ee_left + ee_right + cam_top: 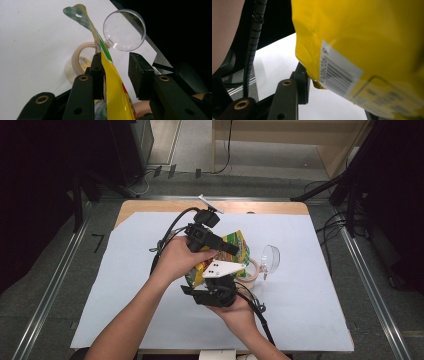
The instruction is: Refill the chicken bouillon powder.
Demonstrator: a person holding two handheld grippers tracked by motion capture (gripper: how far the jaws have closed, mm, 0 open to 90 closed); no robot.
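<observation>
A: Where is the crinkly yellow snack bag (pixel 235 251)?

B: Up over the counter (pixel 310 285). The left hand-held gripper (pixel 116 68) has a gap, so it may slip. The right hand-held gripper (pixel 216 292)? Can't tell.

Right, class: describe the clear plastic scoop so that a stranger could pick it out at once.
Start at the white sheet covering the table. Right of the yellow snack bag lies a tape roll; the clear plastic scoop stands beside it, the one see-through thing there.
</observation>
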